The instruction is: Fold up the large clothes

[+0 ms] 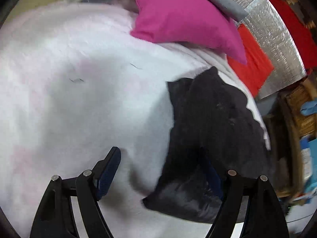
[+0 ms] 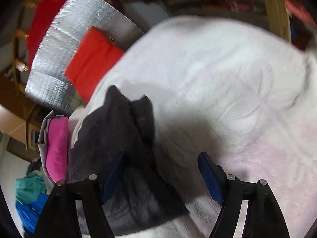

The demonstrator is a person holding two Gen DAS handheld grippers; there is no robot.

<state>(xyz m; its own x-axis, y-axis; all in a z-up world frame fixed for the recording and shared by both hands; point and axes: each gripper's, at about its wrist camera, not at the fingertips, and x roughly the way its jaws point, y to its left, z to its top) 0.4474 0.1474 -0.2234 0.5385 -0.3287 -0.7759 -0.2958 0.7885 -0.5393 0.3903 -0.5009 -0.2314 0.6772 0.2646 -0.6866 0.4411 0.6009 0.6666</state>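
1. Left gripper (image 1: 161, 170): jaws spread wide, nothing pinched. Its left finger hangs over bare bedding; its right finger is partly hidden behind dark cloth.
2. Right gripper (image 2: 161, 175): jaws spread wide, pads pressing on nothing. Its left finger lies over dark cloth, its right finger over bare bedding.
3. Dark garment (image 1: 210, 127) (image 2: 118, 138): crumpled, lying on the bed. It runs ahead of and under the left gripper's right finger, and ahead of and under the right gripper's left finger.
4. White bedding (image 1: 79, 79) (image 2: 218, 69): covers the bed beneath both grippers.
5. Pink pillow (image 1: 178, 15) (image 2: 56, 148): well ahead of the left gripper, left of the right gripper.
6. Red cloth (image 1: 253, 63) (image 2: 93, 59): beyond the garment, against a silver quilted sheet (image 1: 273, 31) (image 2: 59, 63).
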